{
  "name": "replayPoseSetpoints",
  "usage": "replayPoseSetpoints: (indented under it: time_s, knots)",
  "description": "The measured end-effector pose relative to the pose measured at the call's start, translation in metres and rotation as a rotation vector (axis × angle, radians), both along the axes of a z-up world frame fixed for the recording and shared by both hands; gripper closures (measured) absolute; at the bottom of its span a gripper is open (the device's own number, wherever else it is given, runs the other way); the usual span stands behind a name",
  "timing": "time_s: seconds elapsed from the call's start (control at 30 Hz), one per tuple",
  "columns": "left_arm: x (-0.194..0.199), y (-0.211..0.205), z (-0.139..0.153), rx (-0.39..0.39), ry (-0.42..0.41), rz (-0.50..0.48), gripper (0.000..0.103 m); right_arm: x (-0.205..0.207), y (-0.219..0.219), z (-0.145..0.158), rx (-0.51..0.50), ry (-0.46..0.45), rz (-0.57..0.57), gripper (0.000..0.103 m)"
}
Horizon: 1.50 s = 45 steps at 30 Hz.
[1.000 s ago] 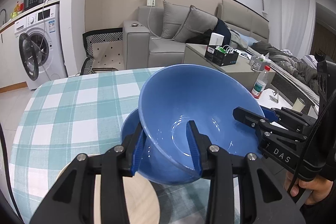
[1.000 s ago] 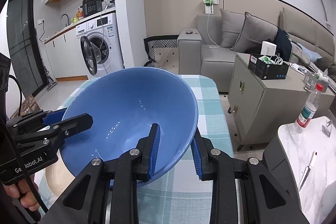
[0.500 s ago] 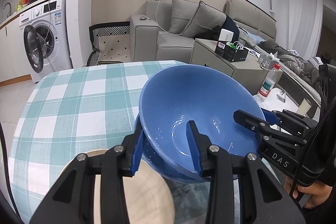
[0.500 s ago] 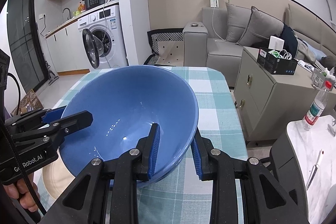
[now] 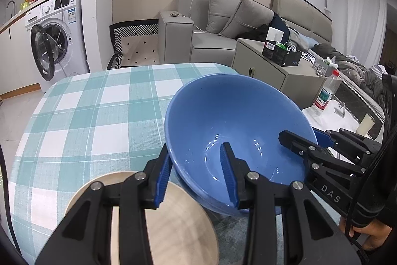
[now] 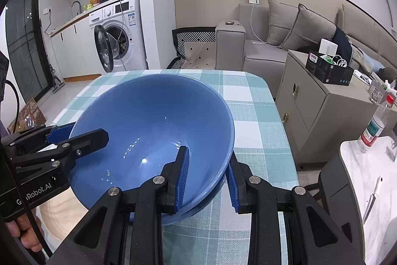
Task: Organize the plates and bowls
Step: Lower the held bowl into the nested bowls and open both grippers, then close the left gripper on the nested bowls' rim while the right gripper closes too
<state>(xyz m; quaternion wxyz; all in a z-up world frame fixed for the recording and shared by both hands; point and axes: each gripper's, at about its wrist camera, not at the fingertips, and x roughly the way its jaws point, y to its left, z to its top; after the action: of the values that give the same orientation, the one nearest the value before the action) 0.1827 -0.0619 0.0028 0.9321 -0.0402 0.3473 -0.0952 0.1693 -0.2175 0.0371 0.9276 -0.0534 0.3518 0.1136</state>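
A large blue bowl (image 5: 235, 121) (image 6: 148, 116) hangs just over the checked tablecloth (image 5: 86, 116), gripped from two sides. My left gripper (image 5: 194, 148) (image 6: 82, 132) is shut on its near-left rim, one finger inside and one outside. My right gripper (image 6: 207, 155) (image 5: 304, 134) is shut on the opposite rim in the same way. Directly beneath it sits a second blue bowl (image 5: 198, 195) (image 6: 203, 205), only its rim showing; the held bowl sits low inside it, and I cannot tell whether they touch. A pale wooden plate (image 5: 173, 227) (image 6: 57, 212) lies beside the bowls.
The table's right edge (image 6: 285, 140) is close to the bowls. Beyond it stand a grey cabinet (image 6: 317, 101), a water bottle (image 6: 374, 126) on a white marble top (image 6: 359, 178), and a sofa (image 5: 218, 41). A washing machine (image 5: 57, 36) stands far left.
Both grippers have sunk together with the blue bowl, down into the second blue bowl, which is now mostly covered. More of the wooden plate shows.
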Motion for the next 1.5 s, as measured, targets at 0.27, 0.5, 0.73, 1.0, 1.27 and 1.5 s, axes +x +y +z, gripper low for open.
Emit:
replayPoseSetpoints:
  time_s: [0.27,0.5,0.73,1.0,1.27,1.5]
  knots:
    - [0.005,0.004,-0.010,-0.005,0.021,0.005,0.065,0.001,0.007,-0.008,-0.053,-0.008,-0.005,0.074]
    - [0.007,0.003,-0.016,0.010,0.027,0.007,0.065,-0.001,0.012,-0.014,-0.096,-0.021,-0.016,0.074]
    - [0.007,0.000,-0.017,0.028,0.025,0.013,0.065,-0.004,0.020,-0.018,-0.150,-0.043,-0.024,0.074]
    - [0.007,0.000,-0.020,0.039,0.025,0.013,0.065,-0.006,0.023,-0.021,-0.183,-0.065,-0.029,0.074]
    - [0.007,0.002,-0.021,0.027,0.047,0.000,0.063,-0.009,0.017,-0.020,-0.131,-0.062,-0.015,0.065]
    - [0.004,0.005,-0.018,0.009,0.051,-0.004,0.042,-0.016,0.008,-0.016,-0.113,-0.090,0.030,0.050]
